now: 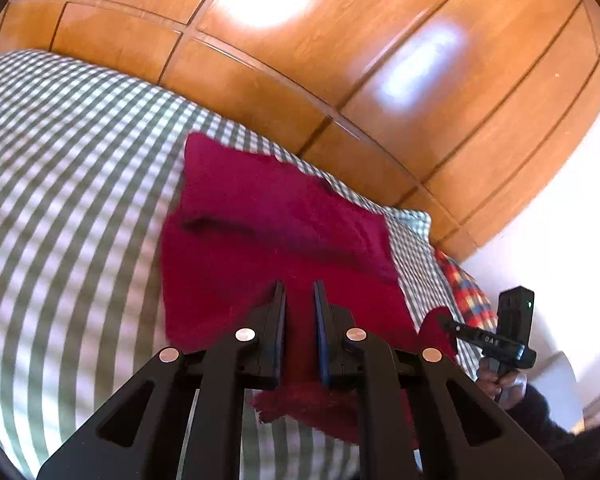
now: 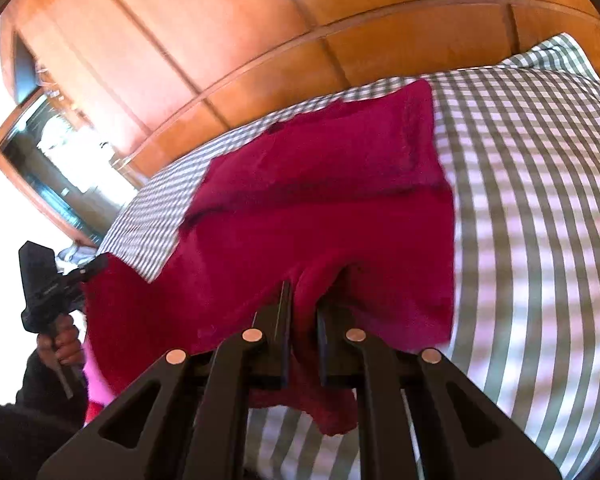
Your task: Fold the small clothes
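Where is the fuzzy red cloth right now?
The fuzzy red cloth lies on the green-checked bedspread before the wooden wardrobe, its near edge pinched by both grippers.

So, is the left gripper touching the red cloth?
Touching. In the left wrist view the red cloth runs between the two fingers of the left gripper, and its edge hangs out below them.

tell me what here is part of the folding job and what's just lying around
Part of the job:
- red garment, spread on the checked bed cover
- left gripper, shut on its near edge
- right gripper, shut on the same edge

Just lying about:
- plaid cloth at the bed's edge
- wooden wardrobe doors behind
- mirror on the wall
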The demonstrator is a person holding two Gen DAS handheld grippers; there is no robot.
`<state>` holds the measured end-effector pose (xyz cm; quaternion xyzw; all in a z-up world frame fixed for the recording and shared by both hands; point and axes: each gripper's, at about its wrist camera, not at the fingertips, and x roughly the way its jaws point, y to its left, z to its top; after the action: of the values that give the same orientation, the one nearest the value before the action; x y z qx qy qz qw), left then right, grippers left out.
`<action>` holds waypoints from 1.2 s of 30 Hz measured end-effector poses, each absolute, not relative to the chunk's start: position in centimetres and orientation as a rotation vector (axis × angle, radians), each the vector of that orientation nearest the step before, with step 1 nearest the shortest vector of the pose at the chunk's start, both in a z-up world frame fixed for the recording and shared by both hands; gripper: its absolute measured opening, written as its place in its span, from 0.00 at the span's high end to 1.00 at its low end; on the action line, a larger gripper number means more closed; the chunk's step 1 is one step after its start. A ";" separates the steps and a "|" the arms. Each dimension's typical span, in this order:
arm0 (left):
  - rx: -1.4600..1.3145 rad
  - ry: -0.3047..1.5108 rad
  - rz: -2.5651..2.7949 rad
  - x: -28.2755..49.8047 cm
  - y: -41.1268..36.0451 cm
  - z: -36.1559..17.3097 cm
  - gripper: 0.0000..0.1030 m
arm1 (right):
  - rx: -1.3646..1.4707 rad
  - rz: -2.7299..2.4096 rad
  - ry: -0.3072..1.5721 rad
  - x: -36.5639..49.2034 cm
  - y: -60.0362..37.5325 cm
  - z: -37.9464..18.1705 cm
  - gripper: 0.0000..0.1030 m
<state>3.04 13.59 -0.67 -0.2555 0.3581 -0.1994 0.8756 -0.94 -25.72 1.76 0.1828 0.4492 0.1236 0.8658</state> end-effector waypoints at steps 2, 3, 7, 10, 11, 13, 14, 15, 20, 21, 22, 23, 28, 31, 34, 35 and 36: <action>-0.542 0.759 -0.347 6.0 14.1 -0.8 0.89 | 0.384 0.216 0.957 1.5 -26.1 1.1 0.91; -0.555 0.774 -0.324 7.7 14.4 -1.1 0.89 | 0.384 0.198 0.961 1.8 -26.8 1.1 0.91; -0.610 0.808 -0.208 11.3 16.7 -1.9 0.47 | 0.416 0.187 0.945 3.0 -28.5 1.5 0.57; -0.667 0.777 -0.174 10.7 19.1 -2.2 0.42 | 0.427 0.215 0.883 2.1 -29.6 3.1 0.38; -0.677 0.779 -0.173 10.3 19.7 -2.6 0.42 | 0.427 0.219 0.873 1.4 -29.8 3.3 0.32; -0.648 0.796 -0.166 9.1 20.4 -3.5 0.42 | 0.410 0.184 0.864 -0.2 -30.5 3.3 0.29; -0.617 0.803 -0.180 8.4 20.4 -3.9 0.42 | 0.401 0.172 0.867 -0.8 -30.5 3.0 0.28; -0.581 0.810 -0.200 7.6 20.1 -4.3 0.42 | 0.389 0.154 0.876 -1.5 -30.7 2.5 0.27; -0.431 0.900 -0.267 6.3 16.7 -7.4 0.43 | 0.278 0.065 0.998 -1.5 -30.0 -2.0 0.34; -0.418 0.916 -0.276 6.4 16.2 -7.9 0.47 | 0.275 0.061 1.007 -1.0 -29.7 -2.7 0.39; -0.416 0.937 -0.291 6.5 15.6 -8.5 0.61 | 0.286 0.064 1.019 -0.5 -29.3 -3.3 0.55; -0.393 0.951 -0.273 6.7 15.2 -8.7 0.68 | 0.282 0.056 1.019 -0.2 -29.1 -3.6 0.61; -0.348 0.941 -0.267 6.4 14.8 -7.9 0.83 | 0.239 0.078 1.008 -0.7 -28.1 -3.0 0.84; -0.320 0.939 -0.289 5.4 14.7 -7.5 0.84 | 0.201 0.106 1.019 -3.1 -28.0 -2.5 0.85; -0.322 0.946 -0.307 3.1 14.4 -7.3 0.84 | 0.169 0.124 1.035 -5.7 -27.5 -2.6 0.86; -0.324 0.948 -0.315 2.1 14.2 -7.1 0.84 | 0.162 0.129 1.040 -6.8 -27.4 -2.6 0.86; -0.329 0.951 -0.329 0.8 14.1 -7.0 0.84 | 0.159 0.133 1.046 -7.9 -27.3 -2.5 0.86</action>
<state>0.76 14.07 -7.02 -0.1570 0.4534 -0.1572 0.8632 -7.88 -27.34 -2.54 0.0756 0.4984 0.0634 0.8613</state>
